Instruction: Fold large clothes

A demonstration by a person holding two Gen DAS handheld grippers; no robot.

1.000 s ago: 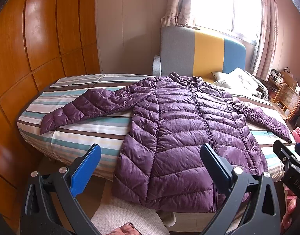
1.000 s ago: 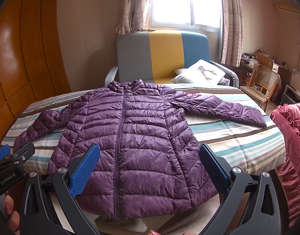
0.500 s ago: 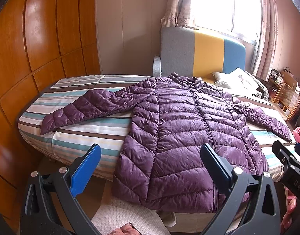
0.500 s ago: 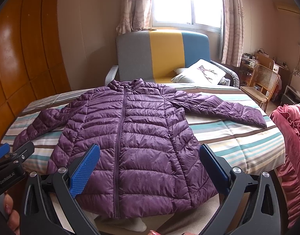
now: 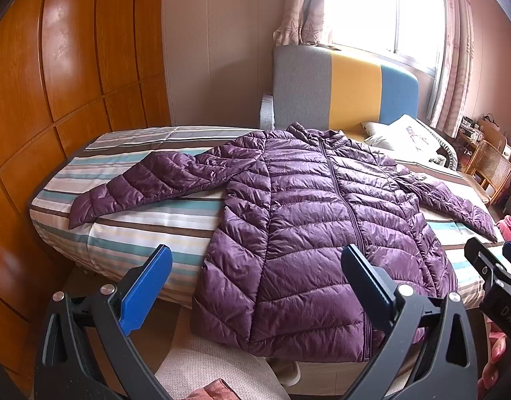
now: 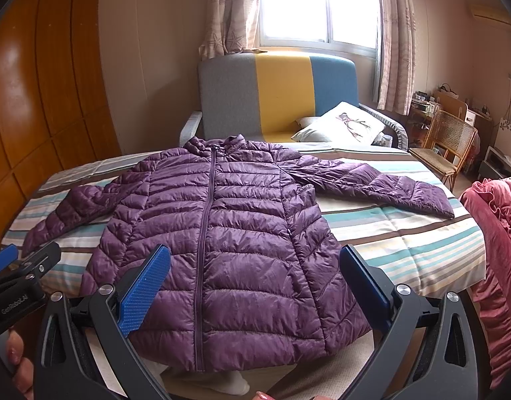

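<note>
A purple quilted puffer jacket (image 5: 308, 220) (image 6: 219, 233) lies face up on the striped bed (image 5: 132, 233) (image 6: 408, 236), zipped, both sleeves spread out sideways, hem hanging over the near edge. My left gripper (image 5: 255, 266) hovers open in front of the hem's left part, blue pads wide apart, nothing between them. My right gripper (image 6: 252, 266) is open too, held before the hem's middle. Each gripper shows at the edge of the other's view: the right gripper (image 5: 492, 266) and the left gripper (image 6: 9, 263).
A wooden wardrobe (image 5: 55, 83) lines the left side. A grey, yellow and blue sofa (image 6: 275, 96) with a white pillow (image 6: 342, 126) stands behind the bed. A rattan chair (image 6: 448, 143) and pink bedding (image 6: 498, 233) are on the right. A beige mat (image 5: 215, 363) lies below.
Both views have edged slightly closer to the jacket. The jacket has not moved and both grippers stay open.
</note>
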